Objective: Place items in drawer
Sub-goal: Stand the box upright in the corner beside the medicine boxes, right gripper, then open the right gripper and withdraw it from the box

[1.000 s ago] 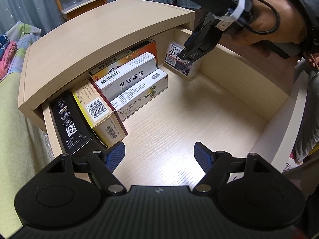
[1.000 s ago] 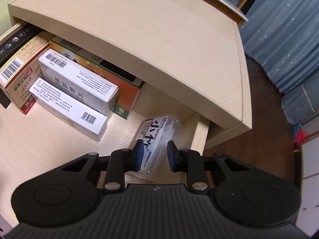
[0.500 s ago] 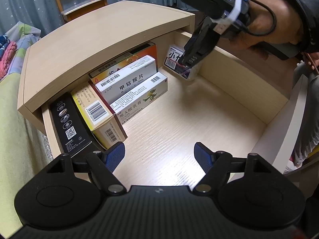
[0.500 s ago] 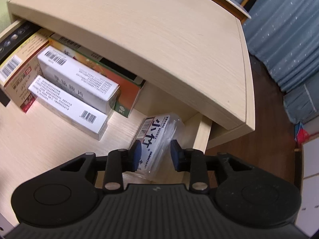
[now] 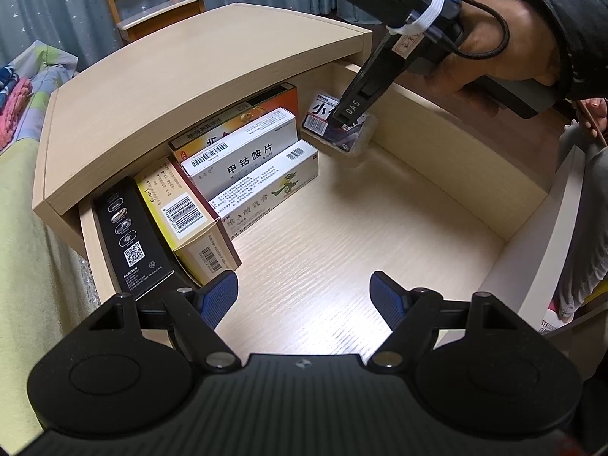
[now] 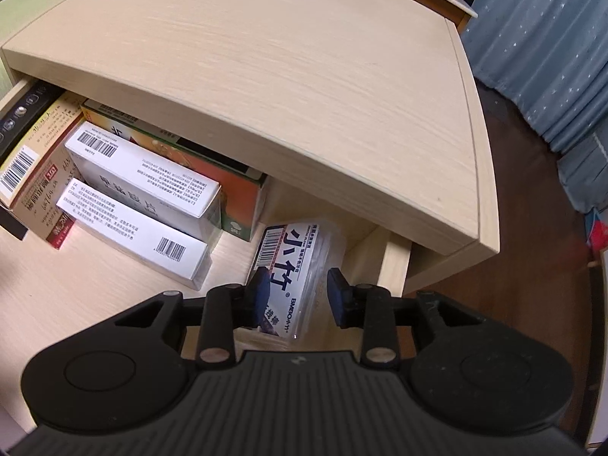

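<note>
The right tongs [image 6: 298,290] are sitting narrowly parted around the clear pack [image 6: 292,262] in the drawer's [image 5: 448,152] back corner; the left tongs [image 5: 304,296] are hanging wide, empty.

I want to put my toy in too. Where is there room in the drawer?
The drawer floor is bare in the middle and front, between the boxes on the left and the right wall. The back left is crowded with boxes. The back right corner holds a clear pack, with the right gripper around it.
</note>
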Demonstrator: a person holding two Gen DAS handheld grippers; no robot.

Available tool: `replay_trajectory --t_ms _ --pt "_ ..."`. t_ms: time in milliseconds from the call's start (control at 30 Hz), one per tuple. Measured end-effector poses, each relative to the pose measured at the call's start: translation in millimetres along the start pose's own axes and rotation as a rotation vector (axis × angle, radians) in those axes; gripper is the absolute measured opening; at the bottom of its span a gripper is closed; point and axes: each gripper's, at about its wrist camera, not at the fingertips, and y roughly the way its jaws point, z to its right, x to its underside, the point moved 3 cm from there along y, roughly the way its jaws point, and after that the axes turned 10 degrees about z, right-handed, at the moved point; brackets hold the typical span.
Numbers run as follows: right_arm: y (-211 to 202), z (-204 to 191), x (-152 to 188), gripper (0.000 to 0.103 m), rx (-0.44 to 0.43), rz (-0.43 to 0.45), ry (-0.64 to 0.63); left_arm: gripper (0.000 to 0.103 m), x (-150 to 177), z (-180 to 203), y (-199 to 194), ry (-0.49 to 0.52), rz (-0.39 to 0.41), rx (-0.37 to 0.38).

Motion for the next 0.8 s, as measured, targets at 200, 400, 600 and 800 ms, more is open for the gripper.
replay_trajectory --t_ms 200,400,600,800 --pt "-25 -25 7 0.026 0.024 0.033 -0.092 0.077 0 0 1 0.001 -0.003 -0.001" --pt "-9 -31 9 0.03 0.029 -0.014 -0.131 0.077 0 1 1 0.005 -0.004 -0.002" --pt "-3 -38 15 0.03 -0.009 -0.013 -0.1 0.077 0 -1 1 -0.002 -0.001 -0.001" --pt "-9 -46 18 0.047 0.016 -0.024 -0.196 0.077 0 -1 2 -0.002 -0.004 0.002"
